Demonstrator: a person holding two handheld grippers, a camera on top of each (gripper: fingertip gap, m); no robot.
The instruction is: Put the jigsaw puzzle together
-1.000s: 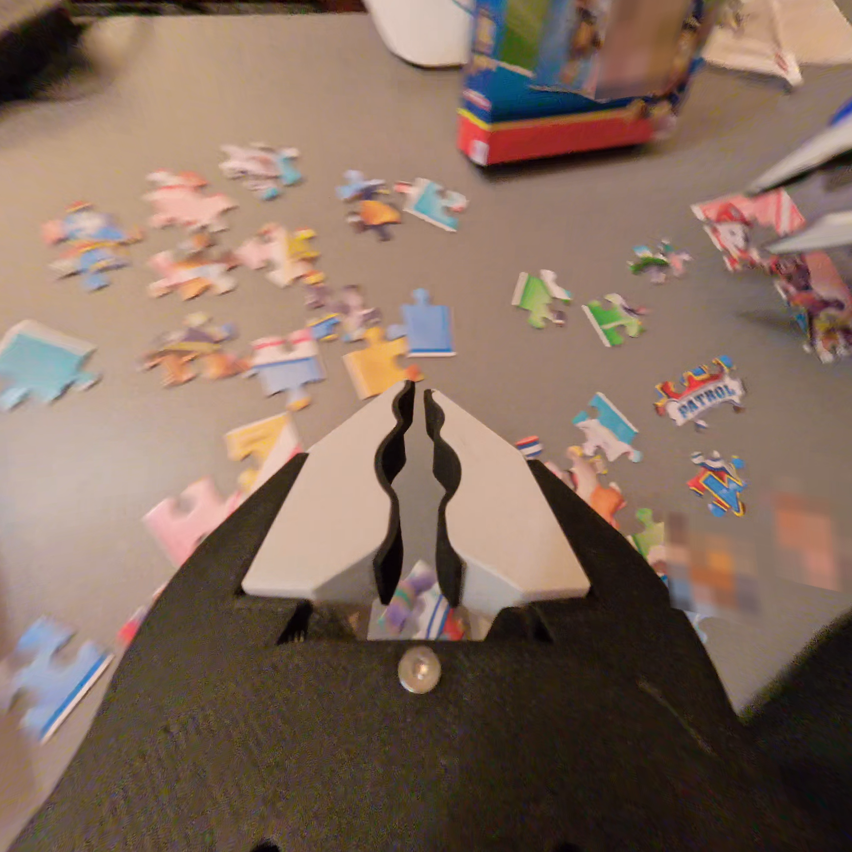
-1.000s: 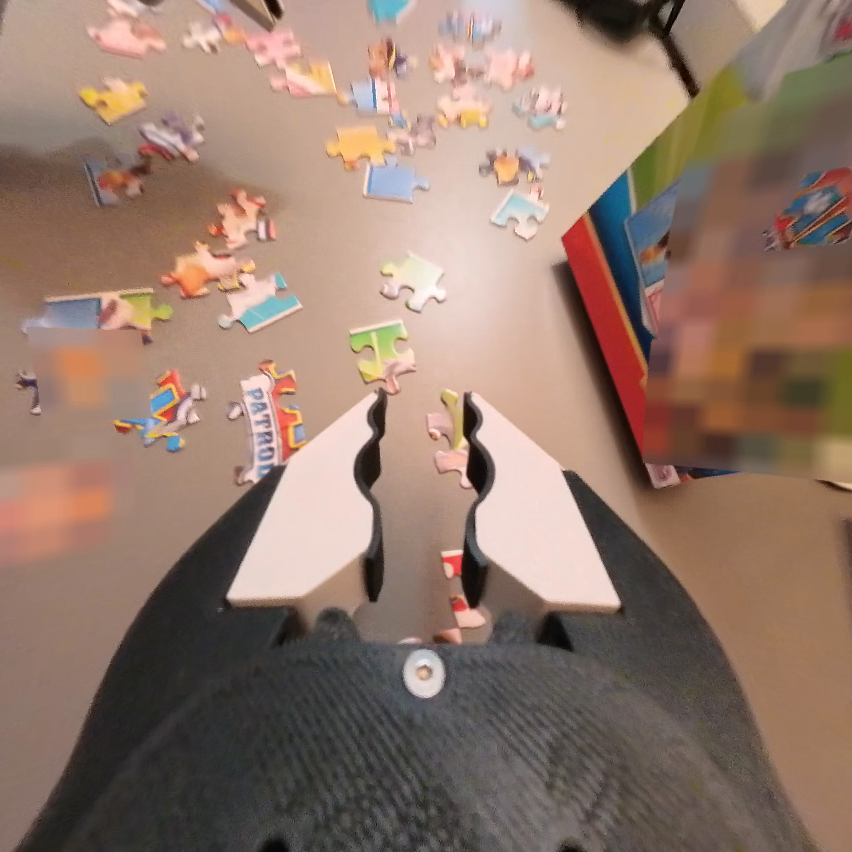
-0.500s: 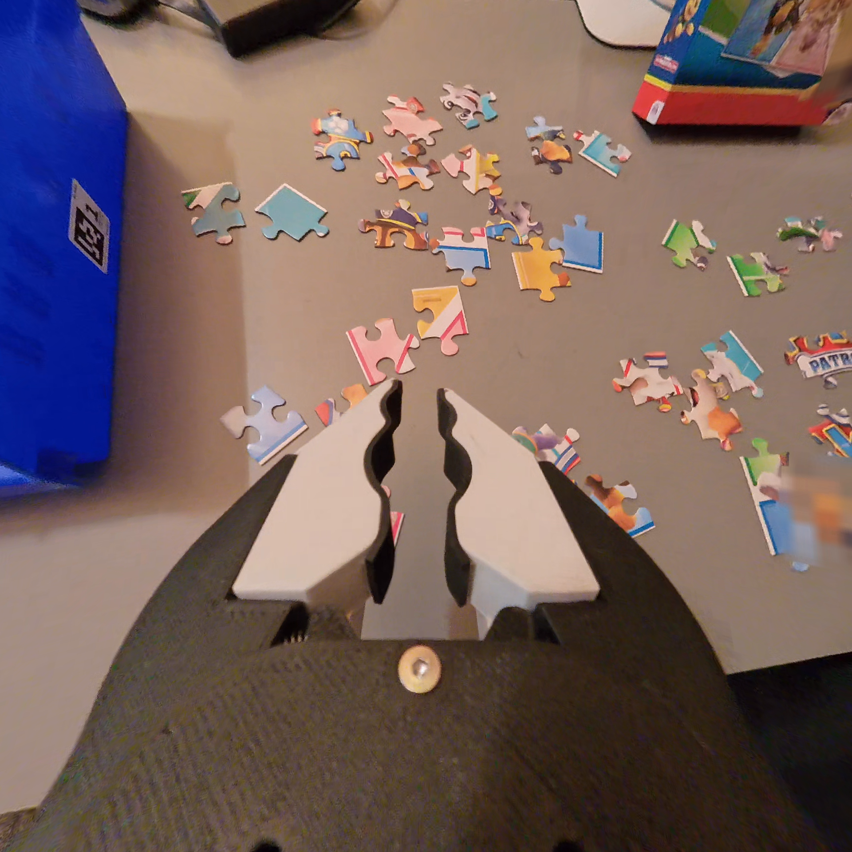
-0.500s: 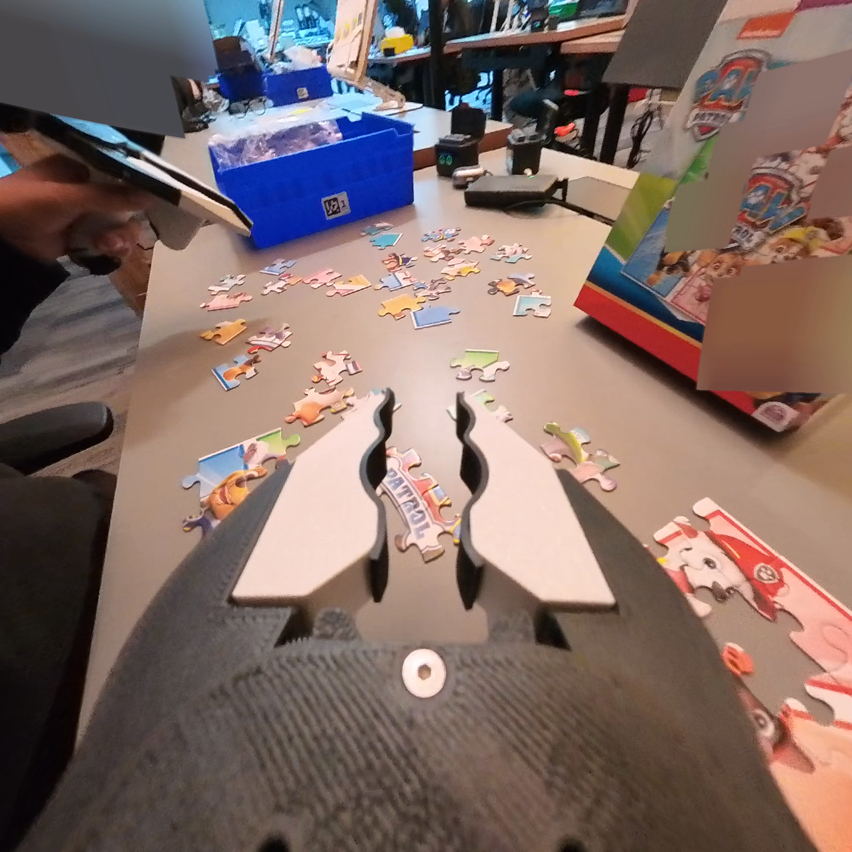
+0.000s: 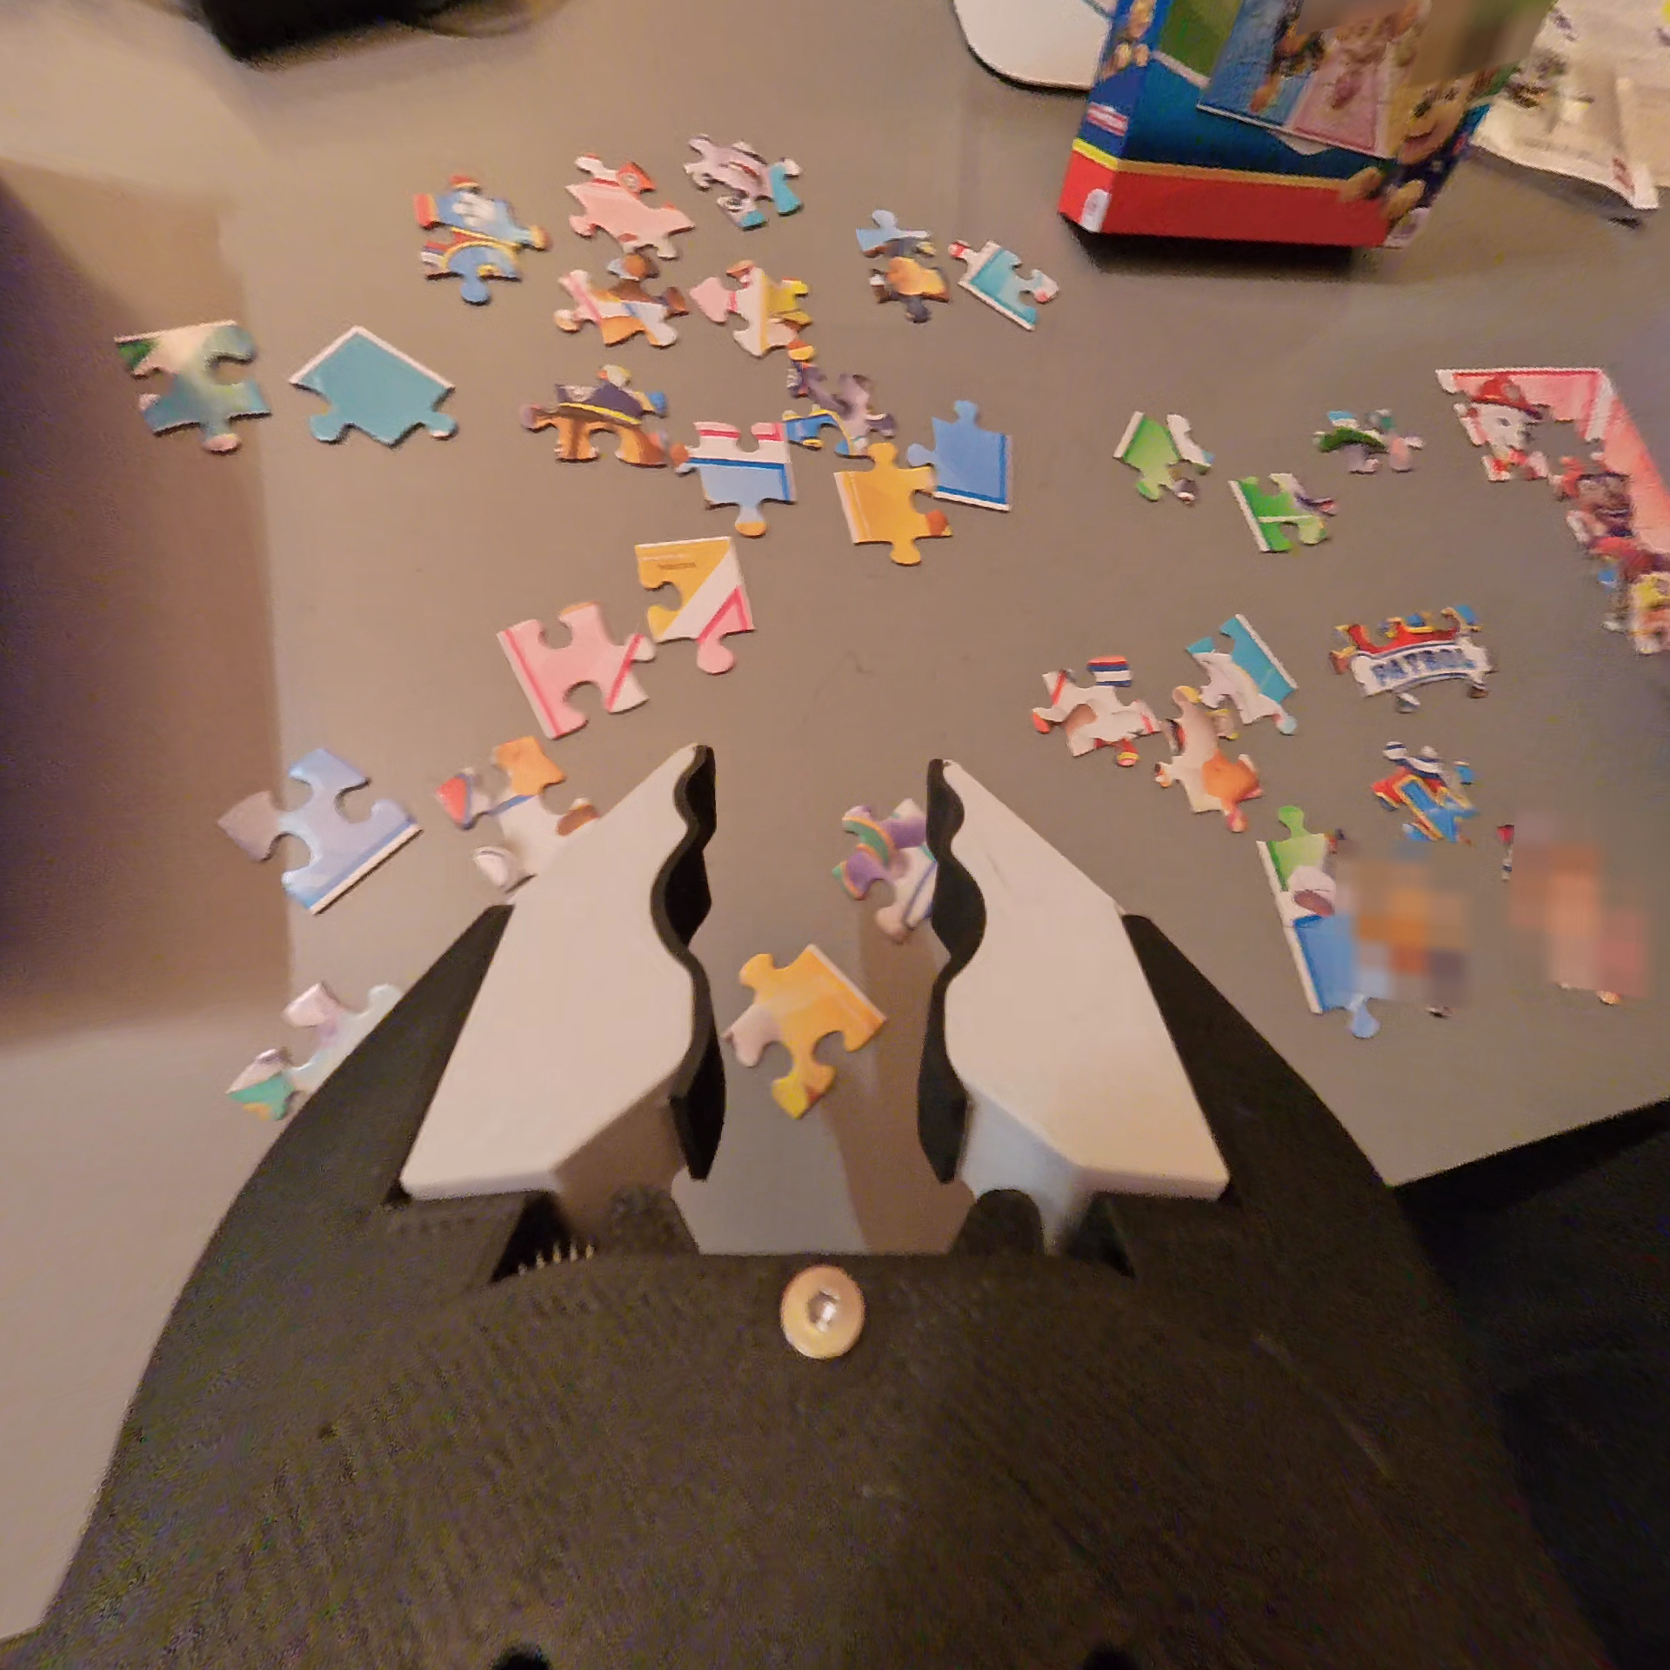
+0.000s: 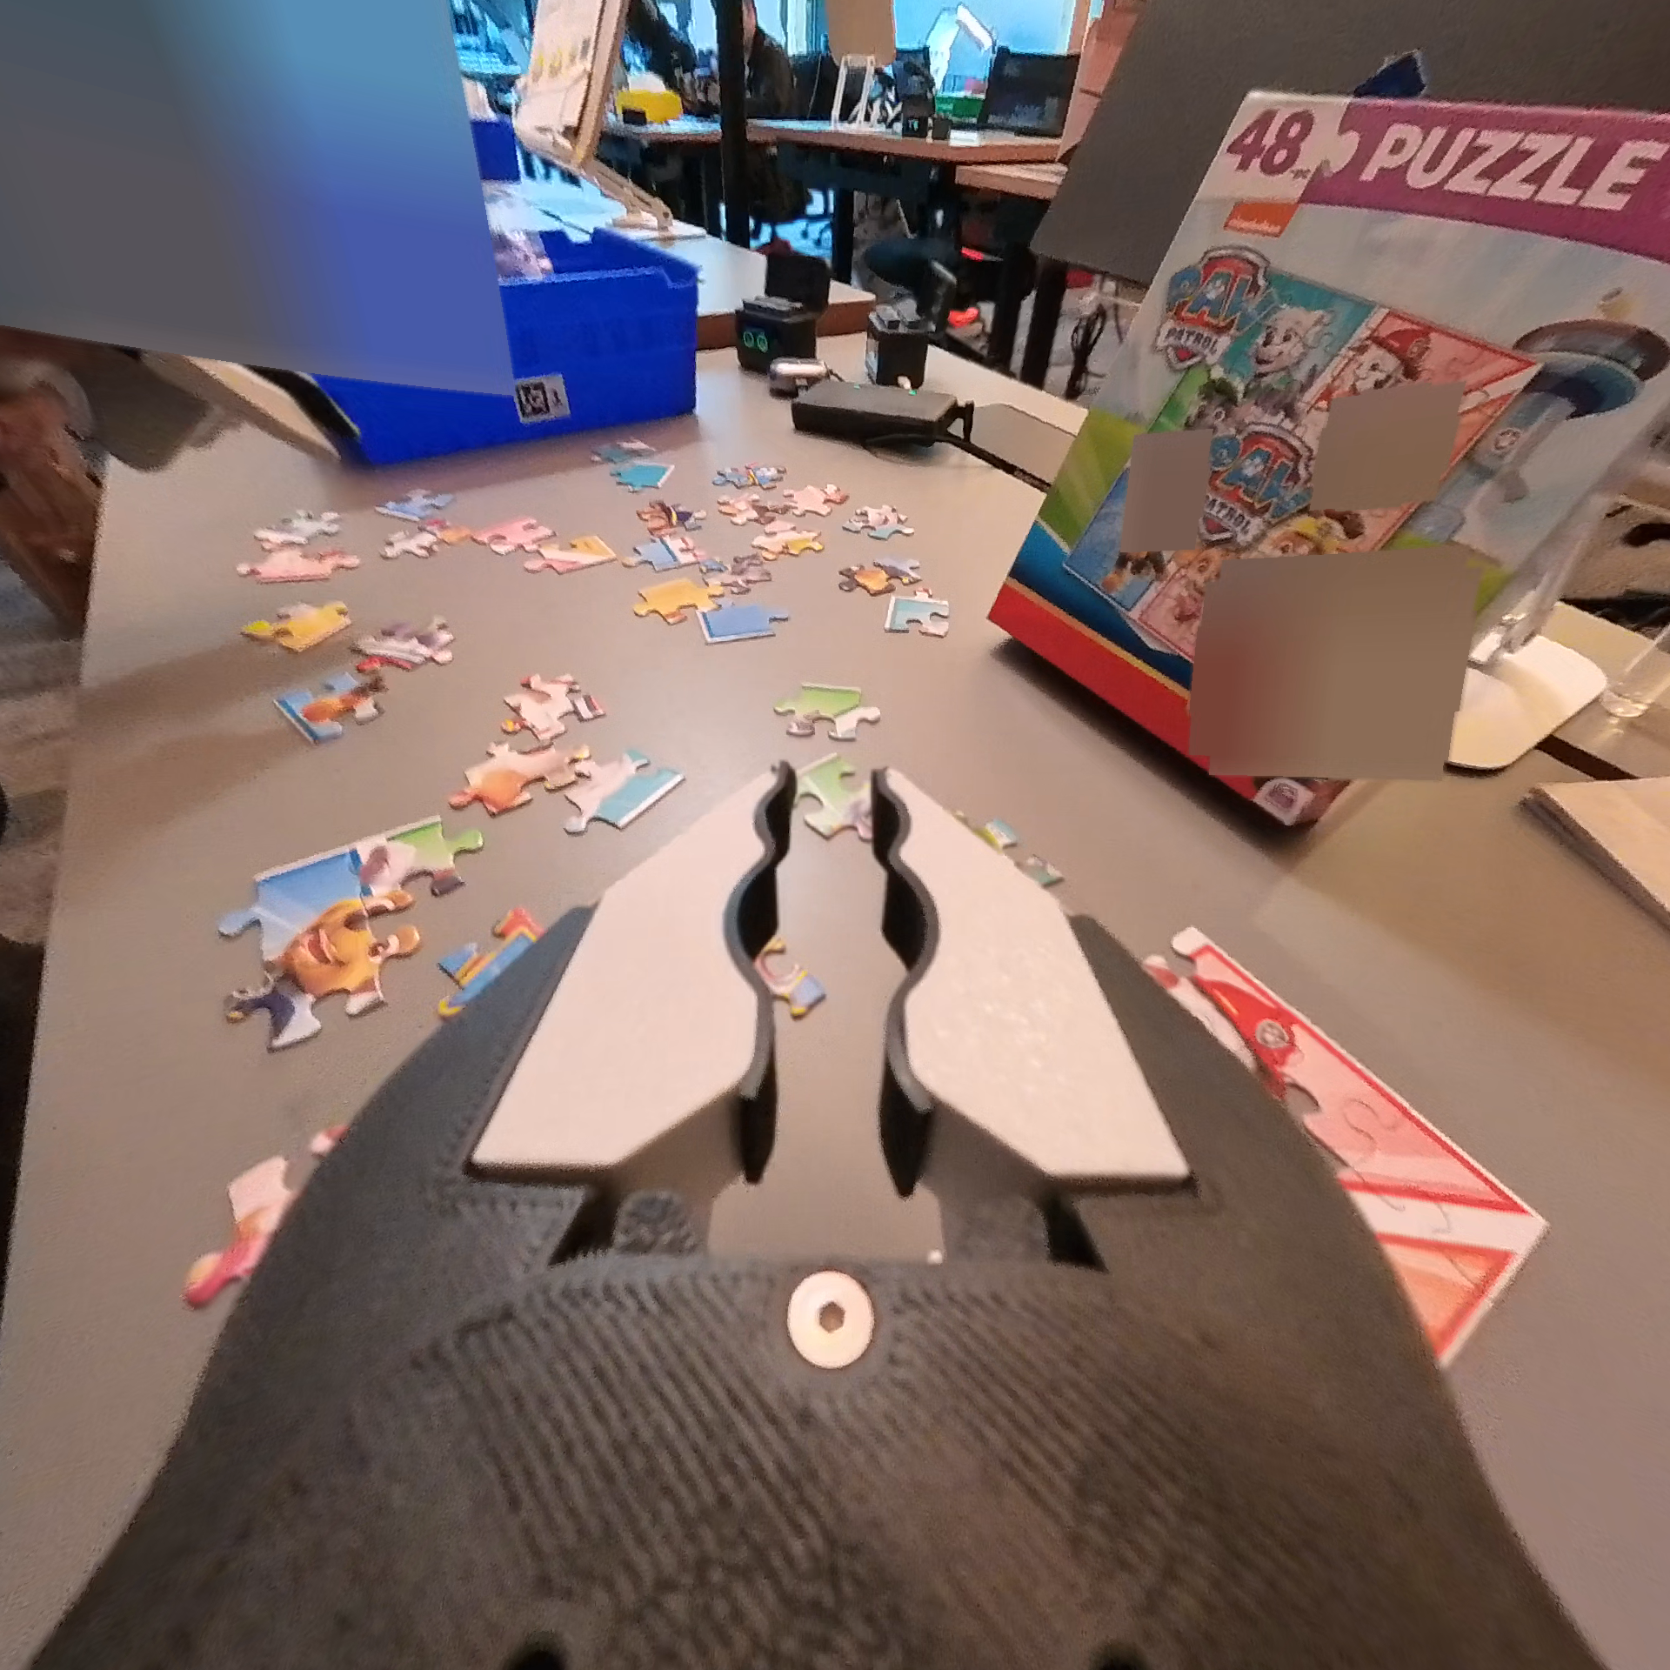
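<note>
Jaws of left hand-held gripper (image 5: 820, 768) gape wide, bare, above yellow puzzle piece (image 5: 804, 1021); right hand-held gripper (image 6: 833, 784) narrowly parted, bare, green puzzle piece (image 6: 827, 795) at twelve o'clock.

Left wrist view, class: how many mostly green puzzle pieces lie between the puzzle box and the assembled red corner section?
3: one green piece nearest the loose pile, a second below it, a third beside the assembled section. Others may be hidden.

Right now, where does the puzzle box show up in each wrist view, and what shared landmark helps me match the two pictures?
Left wrist view: puzzle box at the top right, partly cut off, far side of the table.
Right wrist view: puzzle box stands at the right, beyond the claw.
Shared landmark: the plain blue piece beside a yellow piece.
</note>
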